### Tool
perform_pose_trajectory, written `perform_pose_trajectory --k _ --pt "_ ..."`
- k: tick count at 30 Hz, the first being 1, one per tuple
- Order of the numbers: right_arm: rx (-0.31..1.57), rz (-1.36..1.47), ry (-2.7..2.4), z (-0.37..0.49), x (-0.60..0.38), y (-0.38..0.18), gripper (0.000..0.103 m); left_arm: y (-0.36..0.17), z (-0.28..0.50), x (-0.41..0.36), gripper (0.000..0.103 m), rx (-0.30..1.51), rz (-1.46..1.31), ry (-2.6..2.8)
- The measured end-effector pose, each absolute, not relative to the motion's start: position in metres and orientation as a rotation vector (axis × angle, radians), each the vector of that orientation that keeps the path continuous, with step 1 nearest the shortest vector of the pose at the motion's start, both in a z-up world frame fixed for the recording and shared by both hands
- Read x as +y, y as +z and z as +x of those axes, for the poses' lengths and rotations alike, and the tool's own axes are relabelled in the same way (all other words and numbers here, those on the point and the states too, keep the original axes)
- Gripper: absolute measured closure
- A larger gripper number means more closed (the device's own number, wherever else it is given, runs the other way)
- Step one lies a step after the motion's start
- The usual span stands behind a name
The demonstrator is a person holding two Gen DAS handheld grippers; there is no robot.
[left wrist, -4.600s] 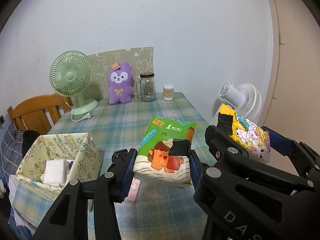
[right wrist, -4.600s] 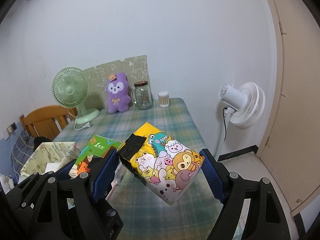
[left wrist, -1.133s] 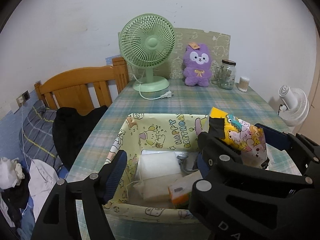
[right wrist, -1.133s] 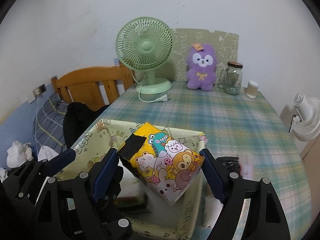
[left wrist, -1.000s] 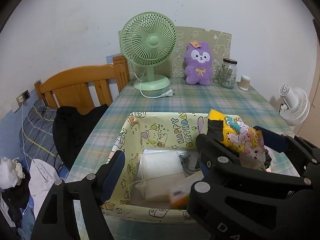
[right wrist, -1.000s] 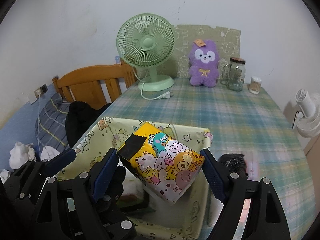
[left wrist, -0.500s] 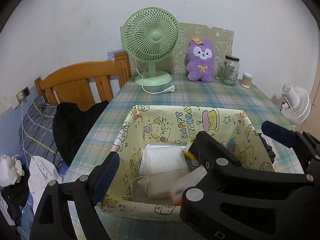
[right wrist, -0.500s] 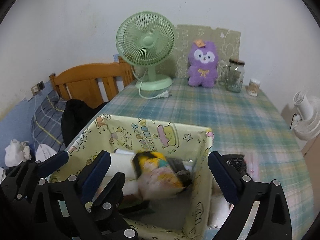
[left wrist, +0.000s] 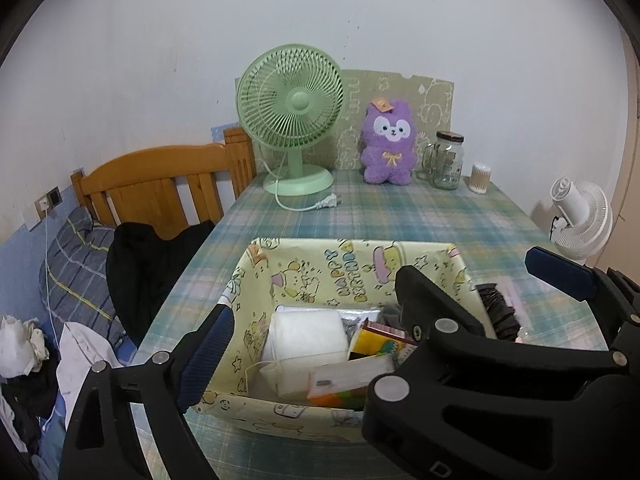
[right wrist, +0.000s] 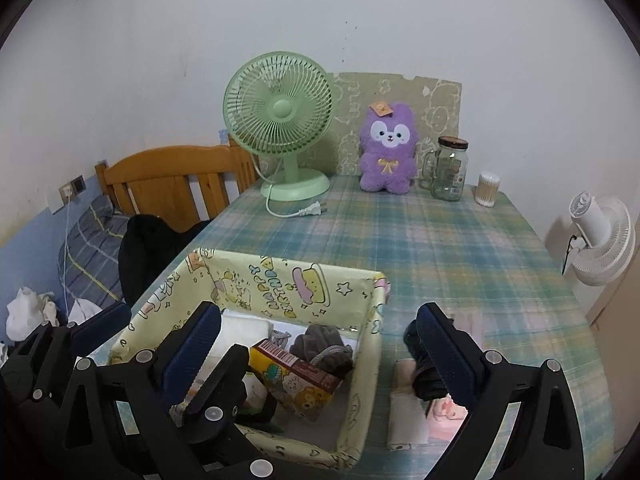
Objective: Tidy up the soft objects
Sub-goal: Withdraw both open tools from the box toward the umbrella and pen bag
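A yellow cartoon-print box (right wrist: 280, 280) stands on the near part of the plaid table (right wrist: 440, 240). Inside it lie the yellow animal-print tissue pack (right wrist: 296, 376), a white tissue pack (left wrist: 304, 336), the green and orange pack (left wrist: 340, 384) and a grey-brown cloth (right wrist: 324, 344). My right gripper (right wrist: 318, 320) hangs open over the box, holding nothing. My left gripper (left wrist: 320, 328) is beside it over the box's left half; its jaws are opening, with nothing pressed between them, and its right finger is hidden behind the right gripper. A purple plush (right wrist: 386, 152) sits at the back.
Just right of the box lie a black item (right wrist: 420, 364) and a white and pink pack (right wrist: 404, 420). A green fan (right wrist: 280, 128), its loose plug, a glass jar (right wrist: 448, 172) and a swab pot (right wrist: 488, 190) line the back. A wooden headboard (left wrist: 160, 184) and dark clothing flank the left edge.
Both grippers opened and let their packs go: the yellow animal-print pack and the green and orange pack now lie in the box. Both grippers rose slightly.
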State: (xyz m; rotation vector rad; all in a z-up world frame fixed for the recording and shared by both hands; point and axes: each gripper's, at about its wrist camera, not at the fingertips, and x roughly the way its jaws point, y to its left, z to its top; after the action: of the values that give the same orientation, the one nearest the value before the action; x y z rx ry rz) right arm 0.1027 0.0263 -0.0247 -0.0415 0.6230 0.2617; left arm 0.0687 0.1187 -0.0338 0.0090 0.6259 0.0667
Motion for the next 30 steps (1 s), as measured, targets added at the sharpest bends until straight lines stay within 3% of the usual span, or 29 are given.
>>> perform_pose_trajectory --k 30 --pt "0.504 -0.024 0.254 0.06 -0.057 0.03 0.0 0.017 0.027 0.036 0.0 0.5 0.013 0.053"
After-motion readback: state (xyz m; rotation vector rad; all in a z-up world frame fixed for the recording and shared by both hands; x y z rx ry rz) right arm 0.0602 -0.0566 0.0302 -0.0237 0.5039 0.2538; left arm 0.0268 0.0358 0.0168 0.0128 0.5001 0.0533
